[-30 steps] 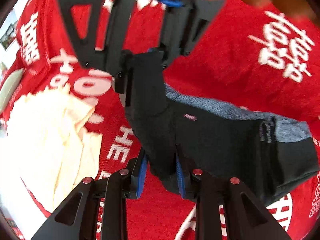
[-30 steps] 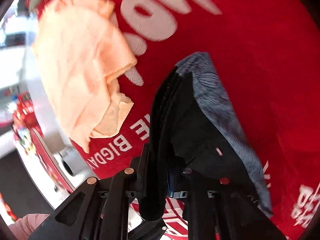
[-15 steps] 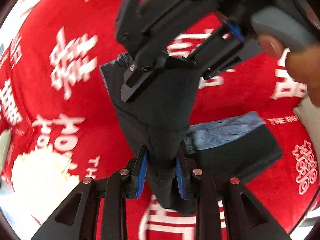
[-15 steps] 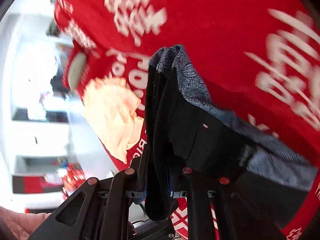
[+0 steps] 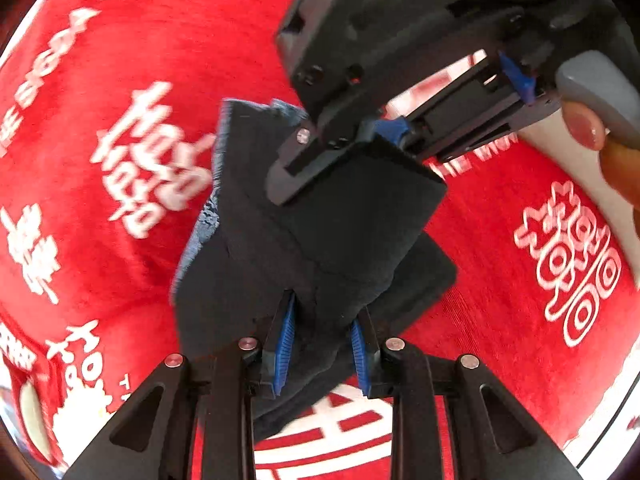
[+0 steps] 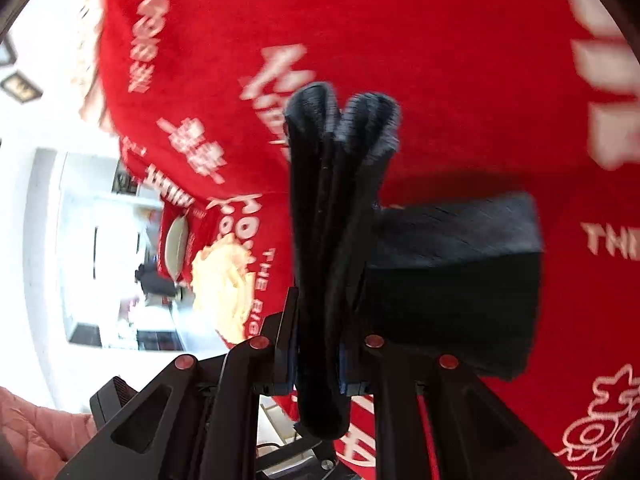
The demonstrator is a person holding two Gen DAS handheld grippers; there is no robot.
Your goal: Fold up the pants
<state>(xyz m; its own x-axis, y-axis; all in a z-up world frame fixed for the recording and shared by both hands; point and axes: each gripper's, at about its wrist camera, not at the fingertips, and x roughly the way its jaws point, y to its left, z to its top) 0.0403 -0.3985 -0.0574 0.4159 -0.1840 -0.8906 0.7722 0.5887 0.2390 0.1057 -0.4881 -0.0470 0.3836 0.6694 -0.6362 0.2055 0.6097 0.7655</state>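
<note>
Right wrist view, red printed cloth, white room beyond

Motion-blurred tablecloth lettering

Black pants with blue-grey patterned lining; red cloth with white lettering; cream fabric.

Dark pants, folded, held aloft
</note>
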